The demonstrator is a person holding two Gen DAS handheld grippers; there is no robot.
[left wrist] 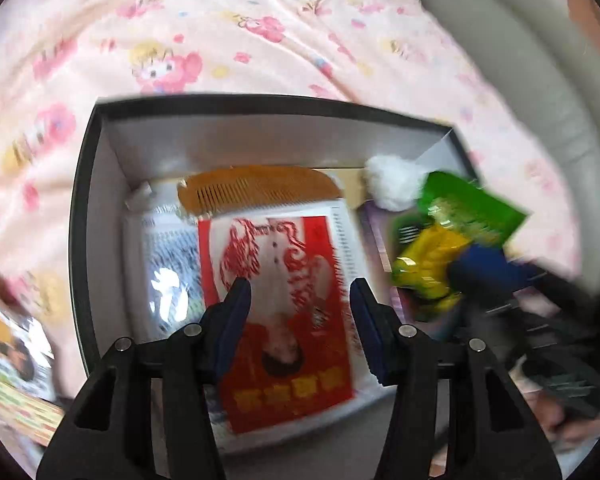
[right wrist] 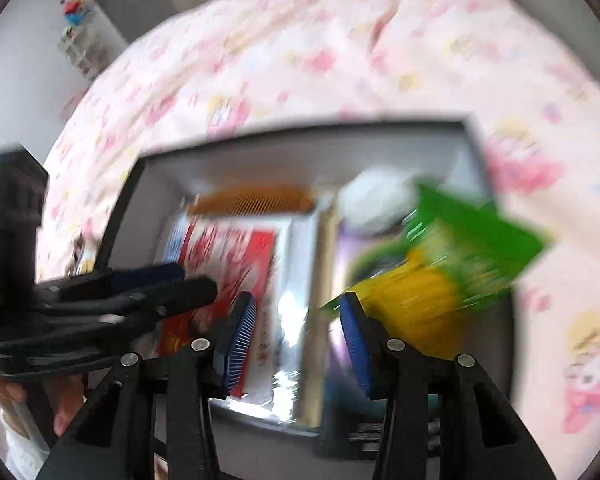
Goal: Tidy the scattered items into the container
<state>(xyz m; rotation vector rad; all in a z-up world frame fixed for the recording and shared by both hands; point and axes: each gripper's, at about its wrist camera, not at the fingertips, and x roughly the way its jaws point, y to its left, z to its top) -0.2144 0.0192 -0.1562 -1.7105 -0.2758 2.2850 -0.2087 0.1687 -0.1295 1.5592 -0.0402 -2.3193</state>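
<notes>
Container [left wrist: 100, 184], a dark-rimmed box with pale inner walls, sits on the pink cartoon-print bedspread [left wrist: 260, 28], both grippers hanging over it and pointing steeply down. Inside: wooden comb [left wrist: 256, 192] at the far wall, red printed packet [left wrist: 288, 312] over a clear-wrapped one, white cotton ball [left wrist: 392, 184] far right. Green-and-yellow snack bag [left wrist: 452, 236] is at the right side, tilted and motion-blurred, its green corner overhanging the right rim; looks just dropped, cannot tell if it has settled.

Left gripper [left wrist: 300, 300]: jaws wide, nothing between the pads, only the red packet seen below. Right gripper [right wrist: 296, 320]: jaws wide too, bag's yellow edge just beside its right pad but not pinched.

Step in hand, my read: release and retreat. Lift both tools straight, keep the right pad clear of the bag so it doesn't drag out. If the bag stays perched on the rim, nudge it inward. Another printed pack [left wrist: 16, 356] lies outside, near left, likely next.
</notes>
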